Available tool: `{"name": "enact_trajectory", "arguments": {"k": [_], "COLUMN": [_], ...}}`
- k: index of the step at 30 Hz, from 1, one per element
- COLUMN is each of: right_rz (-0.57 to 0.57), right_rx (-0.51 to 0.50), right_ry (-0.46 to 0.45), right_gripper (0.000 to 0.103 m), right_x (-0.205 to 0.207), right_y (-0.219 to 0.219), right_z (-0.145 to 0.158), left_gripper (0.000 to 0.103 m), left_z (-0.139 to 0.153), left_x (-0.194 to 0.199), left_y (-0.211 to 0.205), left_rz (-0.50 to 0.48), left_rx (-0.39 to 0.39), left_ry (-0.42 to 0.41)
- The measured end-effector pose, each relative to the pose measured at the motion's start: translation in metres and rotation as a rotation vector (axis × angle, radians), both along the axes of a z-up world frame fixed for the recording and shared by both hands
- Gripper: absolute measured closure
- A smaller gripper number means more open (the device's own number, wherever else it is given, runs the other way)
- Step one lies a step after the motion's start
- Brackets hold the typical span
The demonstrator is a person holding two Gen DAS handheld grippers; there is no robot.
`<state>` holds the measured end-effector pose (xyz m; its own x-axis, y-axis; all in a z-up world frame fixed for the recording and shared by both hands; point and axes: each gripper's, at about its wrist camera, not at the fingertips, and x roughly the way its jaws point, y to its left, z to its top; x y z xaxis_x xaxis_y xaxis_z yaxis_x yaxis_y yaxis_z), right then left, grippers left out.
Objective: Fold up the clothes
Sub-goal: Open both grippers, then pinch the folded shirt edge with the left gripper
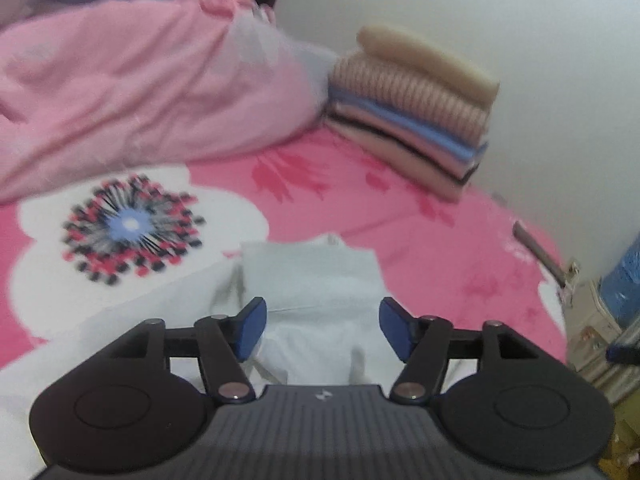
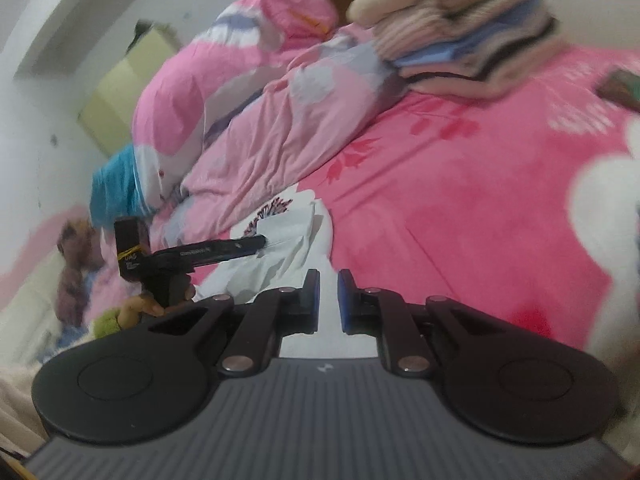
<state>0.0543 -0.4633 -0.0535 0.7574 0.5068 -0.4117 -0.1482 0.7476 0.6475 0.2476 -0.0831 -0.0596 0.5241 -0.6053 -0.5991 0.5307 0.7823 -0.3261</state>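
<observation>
We see a white garment (image 1: 320, 280) lying partly folded on the pink flowered bed sheet (image 1: 420, 248). Our left claw (image 1: 322, 330) hovers over it with its blue pads spread apart, nothing between them. Our right claw (image 2: 328, 300) has its pads nearly pressed together, a narrow gap showing, and pinches nothing. At the far side of the bed, a stack of folded clothes (image 1: 412, 116) sits against the wall, just beside a rumpled pink quilt (image 1: 140, 88).
</observation>
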Motion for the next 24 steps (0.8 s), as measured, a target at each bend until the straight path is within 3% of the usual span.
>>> {"name": "enact_trajectory", "arguments": {"k": [4,9,14,18,24], "right_rz": [-0.066,-0.093,-0.078,-0.033,-0.03], "right_rx": [0.123,0.299,0.385,0.393,0.389], "right_ry": [0.05,0.105,0.138,0.177,0.2], "right_gripper": [0.082,0.075,0.066,0.062,0.058], "right_x": [-0.04,-0.071,-0.086,-0.084,-0.079], "right_y": [-0.01,-0.003,0.018,0.04,0.061], "right_z": [-0.013,-0.038,-0.054,-0.058,-0.057], "left_gripper": [0.033,0.031,0.029,0.028,0.027], "left_z": [0.033,0.047,0.035,0.012,-0.02], "left_x": [-0.042,-0.108,-0.169,-0.2,-0.222], "left_y": [0.029,0.08,0.158,0.211,0.246], "left_rz": [0.057,0.133,0.307,0.426,0.48], "left_rx": [-0.047,-0.06,-0.087,-0.106,-0.144], "left_ry": [-0.028,-0.028,0.027,0.103,0.203]}}
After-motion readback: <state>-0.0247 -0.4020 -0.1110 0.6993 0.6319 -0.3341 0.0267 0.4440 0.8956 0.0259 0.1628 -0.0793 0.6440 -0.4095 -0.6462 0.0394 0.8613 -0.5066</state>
